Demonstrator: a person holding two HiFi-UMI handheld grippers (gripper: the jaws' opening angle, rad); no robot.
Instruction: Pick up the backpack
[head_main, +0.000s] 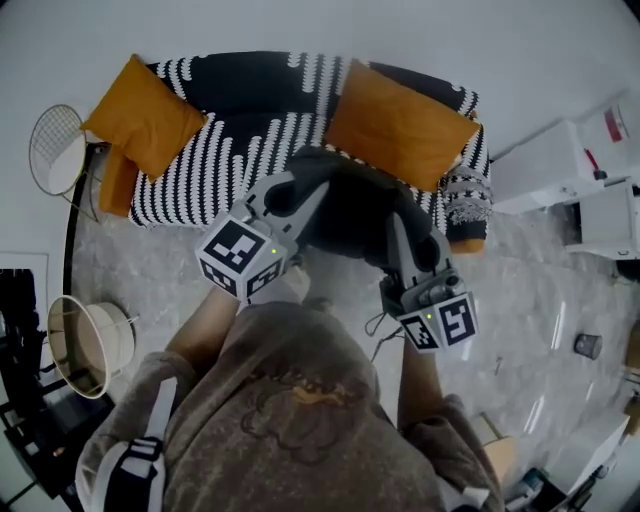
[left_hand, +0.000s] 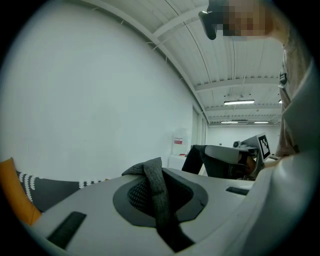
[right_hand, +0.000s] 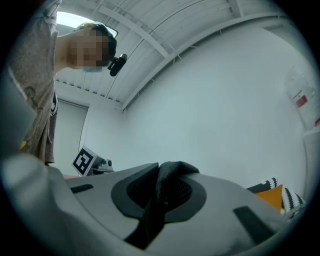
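The backpack (head_main: 350, 212) is a dark bundle held up between your two grippers, just in front of the sofa (head_main: 230, 130) and overlapping its front edge in the head view.

Your left gripper (head_main: 313, 192) has its jaws pinched narrow on a grey woven strap (left_hand: 154, 187), which runs up through the dark pads and folds over at the top. Your right gripper (head_main: 394, 228) is likewise clamped on a dark strap (right_hand: 161, 192) bunched between its pads. Both grippers point toward the sofa, with the backpack between their tips.

The sofa is black-and-white patterned, with one orange cushion (head_main: 145, 115) at its left end and another orange cushion (head_main: 400, 125) toward its right end. A pale marbled floor (head_main: 540, 290) spreads out in front of the sofa.
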